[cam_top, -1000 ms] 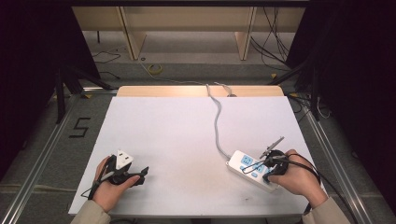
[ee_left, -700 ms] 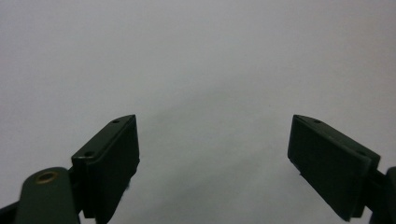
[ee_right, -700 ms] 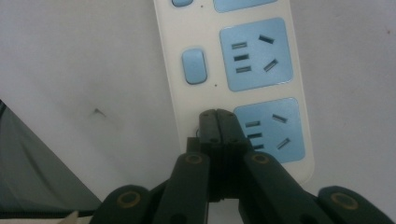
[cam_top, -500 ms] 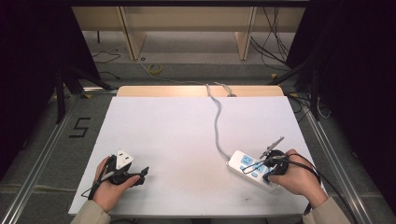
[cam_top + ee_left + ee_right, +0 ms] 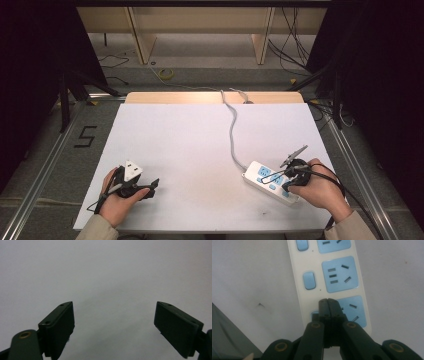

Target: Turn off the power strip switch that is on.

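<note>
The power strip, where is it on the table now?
In the high view the power strip lies near the table's front right corner, under the right gripper; its grey cord runs to the far edge.

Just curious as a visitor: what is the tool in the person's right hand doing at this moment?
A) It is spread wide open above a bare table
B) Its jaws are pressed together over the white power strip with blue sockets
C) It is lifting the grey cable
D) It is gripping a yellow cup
B: the right tool has its jaws shut together, tips over the end socket area of the white power strip with blue sockets.
</note>
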`<control>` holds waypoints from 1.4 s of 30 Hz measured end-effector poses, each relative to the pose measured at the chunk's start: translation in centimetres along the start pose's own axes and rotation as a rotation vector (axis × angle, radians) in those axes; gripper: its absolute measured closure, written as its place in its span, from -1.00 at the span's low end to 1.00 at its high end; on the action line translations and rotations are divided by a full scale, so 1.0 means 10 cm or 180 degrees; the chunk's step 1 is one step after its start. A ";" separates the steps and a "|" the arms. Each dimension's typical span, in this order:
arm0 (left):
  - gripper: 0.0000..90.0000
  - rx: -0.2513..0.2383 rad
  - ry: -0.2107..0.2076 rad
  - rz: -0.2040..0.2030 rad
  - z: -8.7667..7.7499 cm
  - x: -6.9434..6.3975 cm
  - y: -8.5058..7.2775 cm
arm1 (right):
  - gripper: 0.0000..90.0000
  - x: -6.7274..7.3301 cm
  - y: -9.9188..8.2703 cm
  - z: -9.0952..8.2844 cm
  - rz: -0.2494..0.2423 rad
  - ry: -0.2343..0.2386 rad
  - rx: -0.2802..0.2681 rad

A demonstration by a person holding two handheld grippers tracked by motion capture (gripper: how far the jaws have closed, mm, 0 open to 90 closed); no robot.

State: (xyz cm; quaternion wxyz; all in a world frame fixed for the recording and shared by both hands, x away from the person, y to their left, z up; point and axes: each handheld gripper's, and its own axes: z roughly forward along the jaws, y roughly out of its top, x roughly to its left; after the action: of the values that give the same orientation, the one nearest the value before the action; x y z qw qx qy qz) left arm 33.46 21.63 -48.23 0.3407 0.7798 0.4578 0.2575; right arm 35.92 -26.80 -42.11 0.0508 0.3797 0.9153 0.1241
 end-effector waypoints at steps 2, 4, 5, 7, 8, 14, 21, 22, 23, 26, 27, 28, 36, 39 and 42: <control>-0.63 -0.0001 0.0000 -0.0001 0.00 0.00 0.00 | 1.00 0.00 0.00 -0.01 0.0011 -0.0010 -0.0030; -0.63 0.0001 0.0003 0.0006 0.00 0.00 0.00 | 1.00 -0.01 0.00 -0.02 0.0028 -0.0006 -0.0068; -0.63 0.0006 0.0000 0.0006 0.00 0.00 0.00 | 1.00 -0.01 0.00 -0.02 0.0037 -0.0010 -0.0081; -0.63 0.0004 0.0003 0.0010 0.00 0.00 0.00 | 1.00 -0.02 -0.01 -0.03 0.0055 -0.0013 -0.0140; -0.63 0.0000 0.0001 0.0000 0.00 0.00 0.00 | 1.00 -0.02 -0.01 -0.03 0.0059 -0.0013 -0.0158; -0.63 -0.0002 0.0002 -0.0003 0.00 0.00 0.00 | 1.00 -0.04 0.00 -0.04 0.0080 0.0002 -0.0395; -0.63 0.0001 0.0001 0.0009 -0.01 0.01 0.00 | 1.00 -0.02 0.01 -0.05 0.0061 0.0001 -0.0653; -0.63 0.0001 0.0001 0.0009 -0.01 0.01 0.00 | 1.00 -0.03 0.01 -0.05 0.0059 -0.0004 -0.0678; -0.63 0.0002 -0.0001 0.0004 0.00 0.00 0.00 | 1.00 -0.02 0.01 -0.05 0.0062 -0.0002 -0.0702; -0.63 0.0001 -0.0001 0.0010 -0.01 0.00 0.00 | 1.00 -0.03 0.01 -0.04 0.0045 0.0002 -0.0782; -0.63 0.0003 -0.0001 0.0010 -0.01 0.00 0.00 | 1.00 -0.02 0.01 -0.03 0.0029 0.0000 -0.0818; -0.63 0.0003 -0.0003 0.0012 -0.01 0.00 0.00 | 1.00 -0.02 0.01 -0.03 0.0019 0.0000 -0.0838; -0.63 0.0000 -0.0012 0.0019 -0.01 -0.01 0.00 | 1.00 -0.02 0.01 -0.01 -0.0031 0.0024 -0.1091; -0.63 -0.0004 -0.0016 0.0026 -0.01 -0.02 0.00 | 1.00 -0.02 0.01 0.01 -0.0058 0.0043 -0.1185; -0.63 -0.0004 -0.0023 0.0025 -0.02 -0.02 0.00 | 0.95 -0.01 0.01 0.02 -0.0117 0.0067 -0.1347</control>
State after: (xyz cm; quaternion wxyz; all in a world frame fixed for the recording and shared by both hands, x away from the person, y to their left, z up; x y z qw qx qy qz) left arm 33.22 21.50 -48.14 0.3418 0.7823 0.4534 0.2562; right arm 36.09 -26.76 -42.29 0.1221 0.3425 0.8761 0.3165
